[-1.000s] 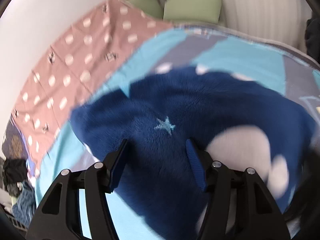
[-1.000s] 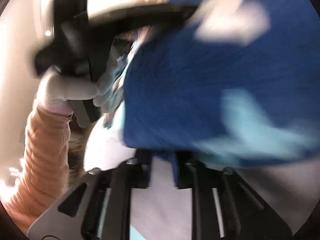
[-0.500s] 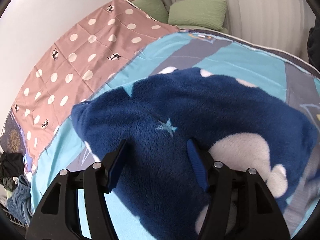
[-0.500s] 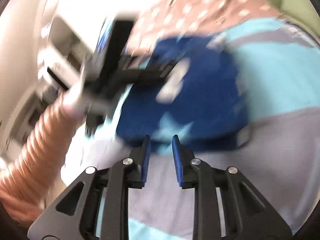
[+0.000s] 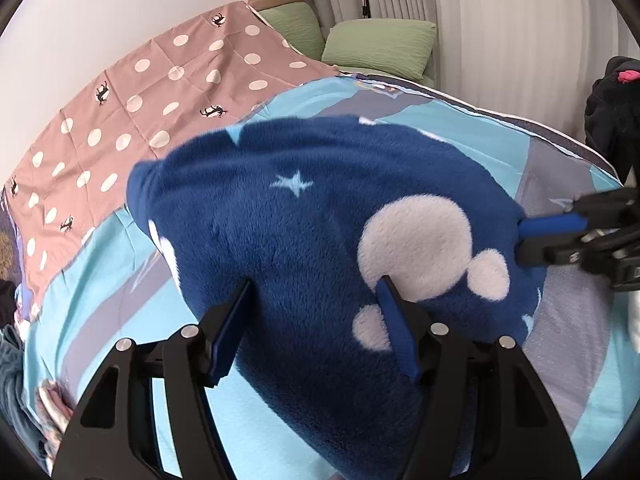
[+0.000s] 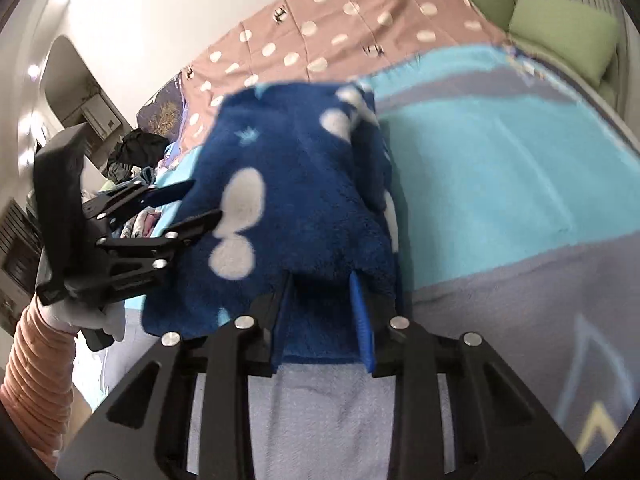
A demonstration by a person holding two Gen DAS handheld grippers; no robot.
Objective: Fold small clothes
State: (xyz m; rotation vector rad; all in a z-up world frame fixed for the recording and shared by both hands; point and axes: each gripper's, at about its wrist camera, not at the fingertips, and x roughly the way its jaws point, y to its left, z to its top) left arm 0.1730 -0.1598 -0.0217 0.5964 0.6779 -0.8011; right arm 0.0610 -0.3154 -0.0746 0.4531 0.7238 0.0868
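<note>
1. Two grippers work one garment. The left gripper [image 5: 316, 320] has its jaws spread wide, with the near part of the fleece [image 5: 320, 220] bulging between them. Its fingers [image 5: 230, 320] stand apart from the cloth on the left side, so I judge it released, not clamping.
2. The right gripper [image 6: 322, 312] has its jaws partly parted, and the near edge of the fleece [image 6: 296, 184] lies between them. Whether the pads actually pinch the cloth cannot be told from either view.
3. In the left view the right gripper [image 5: 524, 240] comes in from the right and touches the fleece's right edge, beside the large white patch.
4. The fleece is a thick, dark blue plush piece with white blobs and a small pale star. It lies bunched, seemingly doubled over, on the blue-and-grey blanket [image 5: 460, 128] covering the bed.
5. A pink dotted quilt [image 5: 160, 80] lies to the far left, green pillows [image 5: 380, 48] at the far end, and a dark clothes heap [image 5: 612, 112] at the far right.
6. Handling, as a judgement: the fleece looks light, soft and limp, so it should sag and fold wherever it is unsupported. The pile is grippy, not slippery, and nothing about it is fragile.
7. Best hold, as I judge it: pinch an edge or corner through both layers, one gripper at each end of the same edge. Taking the middle bulk would only bunch it more.
</note>
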